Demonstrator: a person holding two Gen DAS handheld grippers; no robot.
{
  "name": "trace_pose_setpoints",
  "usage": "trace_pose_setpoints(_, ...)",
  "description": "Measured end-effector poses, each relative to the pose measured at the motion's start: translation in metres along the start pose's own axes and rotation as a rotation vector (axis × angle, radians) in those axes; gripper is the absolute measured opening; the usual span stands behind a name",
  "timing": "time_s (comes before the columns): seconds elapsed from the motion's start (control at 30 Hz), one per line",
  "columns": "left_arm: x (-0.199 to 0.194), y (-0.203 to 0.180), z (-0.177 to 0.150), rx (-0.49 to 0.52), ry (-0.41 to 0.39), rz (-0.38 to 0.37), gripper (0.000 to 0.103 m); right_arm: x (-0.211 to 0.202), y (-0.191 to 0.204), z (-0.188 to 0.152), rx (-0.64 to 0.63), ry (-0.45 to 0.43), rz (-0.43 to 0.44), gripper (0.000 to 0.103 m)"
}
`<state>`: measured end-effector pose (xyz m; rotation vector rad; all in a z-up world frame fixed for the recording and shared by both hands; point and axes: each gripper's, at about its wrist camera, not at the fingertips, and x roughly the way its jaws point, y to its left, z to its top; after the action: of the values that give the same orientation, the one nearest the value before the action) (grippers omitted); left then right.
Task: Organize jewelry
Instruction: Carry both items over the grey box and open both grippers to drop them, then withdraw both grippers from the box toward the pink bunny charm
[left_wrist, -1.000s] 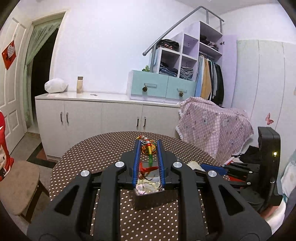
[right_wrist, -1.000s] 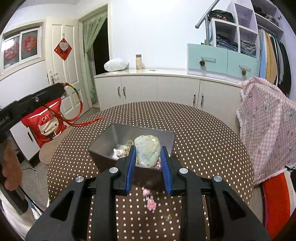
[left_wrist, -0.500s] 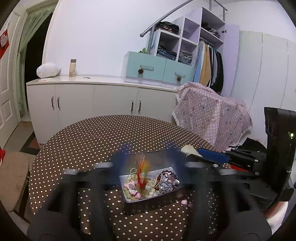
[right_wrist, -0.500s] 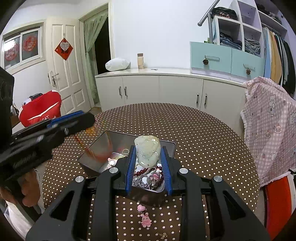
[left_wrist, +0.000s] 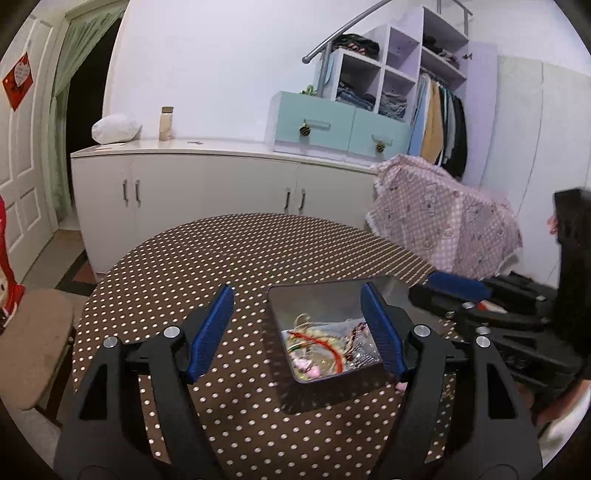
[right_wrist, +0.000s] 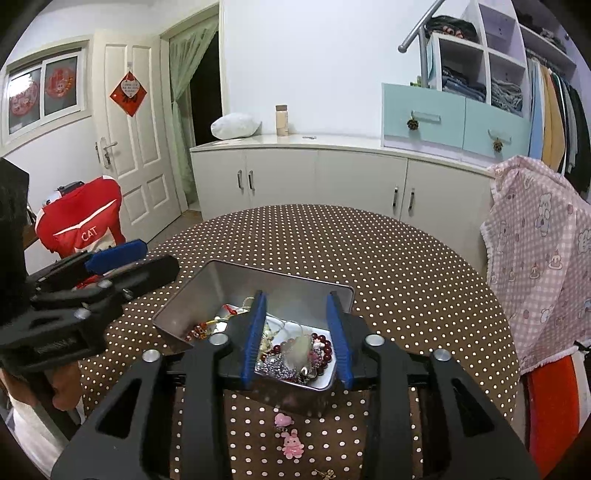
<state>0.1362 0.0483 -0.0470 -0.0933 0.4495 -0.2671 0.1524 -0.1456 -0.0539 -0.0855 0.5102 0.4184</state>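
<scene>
We see a round tabletop (right_wrist: 388, 258) covered in brown cloth with white dots, and on it a grey metal tin (right_wrist: 280, 280) holding the jewelry. In the right wrist view the tin contains dark red beads (right_wrist: 320, 341), a pale green pendant (right_wrist: 300, 347), silvery chain and a red cord (right_wrist: 231, 311) near its far-left corner. Our right hand-held gripper (right_wrist: 297, 339) hovers over the near end of the tin; its jaws have just been opening, and the pendant lies in the tin between the blue pads without being pressed by them. Our left hand-held gripper (left_wrist: 295, 328) has its jaws wide apart with nothing between them, and its right finger reaches over the tin (left_wrist: 317, 295), where the red cord (left_wrist: 325, 345) lies among the other pieces. On the cloth just in front of the tin lie a pink heart charm (right_wrist: 282, 420) and a pink rabbit charm (right_wrist: 291, 445), close together. A small gold piece (right_wrist: 325, 473) lies nearer still, too small for us to identify.
</scene>
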Motion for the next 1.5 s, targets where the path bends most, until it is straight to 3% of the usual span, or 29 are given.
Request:
trace_pose_setpoints(0.67,-0.008,-0.012,-0.013,0.018,0.037,-0.004,0.071,-0.017,-0.014,-0.013,0.043,0.006,-0.052,0.041)
trace_pose_setpoints(0.83,-0.01,-0.027,-0.023,0.043,0.068,-0.042,0.071,-0.025,-0.024,-0.022,0.073,0.008,-0.073,0.046)
trace_pose_setpoints(1.17,0.003,-0.077,-0.049,0.11,0.2,-0.193,0.07,-0.038,-0.055,-0.05,0.16,0.034,-0.114,0.05)
trace_pose_setpoints(1.33,0.018,-0.101,-0.059,0.143,0.264,-0.222,0.058,-0.041,-0.075,-0.068,0.212,0.059,-0.144,0.051)
trace_pose_setpoints(1.4,0.028,-0.105,-0.062,0.139,0.303,-0.211,0.045,-0.044,-0.08,-0.073,0.216,0.062,-0.159,0.051)
trace_pose_setpoints(1.5,0.045,-0.109,-0.069,0.112,0.373,-0.187,0.036,-0.049,-0.088,-0.08,0.234,0.063,-0.164,0.051)
